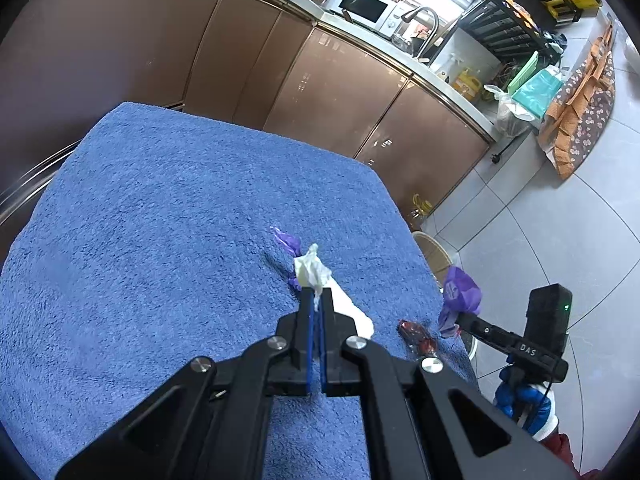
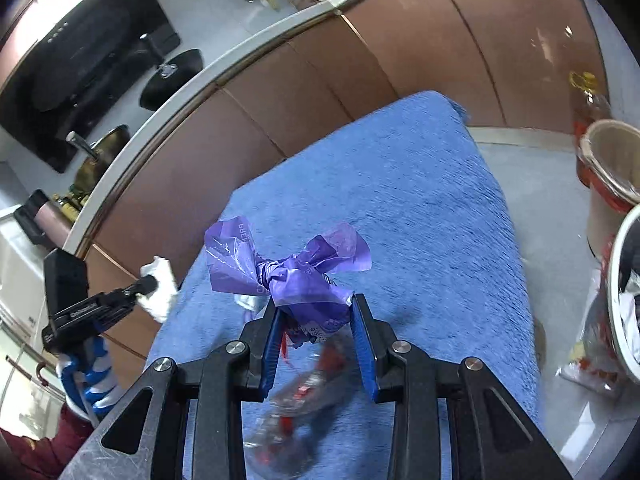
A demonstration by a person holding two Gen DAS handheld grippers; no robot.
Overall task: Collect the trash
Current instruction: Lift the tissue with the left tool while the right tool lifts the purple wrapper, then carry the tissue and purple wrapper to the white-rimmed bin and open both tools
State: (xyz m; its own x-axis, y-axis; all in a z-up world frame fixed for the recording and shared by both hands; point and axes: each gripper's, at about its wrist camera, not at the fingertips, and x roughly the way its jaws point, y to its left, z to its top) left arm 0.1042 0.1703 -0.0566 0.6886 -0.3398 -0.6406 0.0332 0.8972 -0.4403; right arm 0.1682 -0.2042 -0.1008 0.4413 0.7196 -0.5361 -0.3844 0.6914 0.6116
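My left tongs [image 1: 318, 300] are clamped on a white tissue [image 1: 312, 270] above the blue towel [image 1: 160, 208]. My right tongs [image 2: 316, 312] grip a purple wrapper [image 2: 296, 280] over the towel's near right edge, a red wrapper [image 1: 418, 338] below.

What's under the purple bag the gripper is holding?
Under the purple bag, held in the right gripper, lies a clear wrapper with red print on the blue towel. The bag covers part of that wrapper, so its far end cannot be seen.

Bare blue towel [image 1: 160, 208] beyond; bins [image 2: 612, 168] perhaps crowding the right edge.
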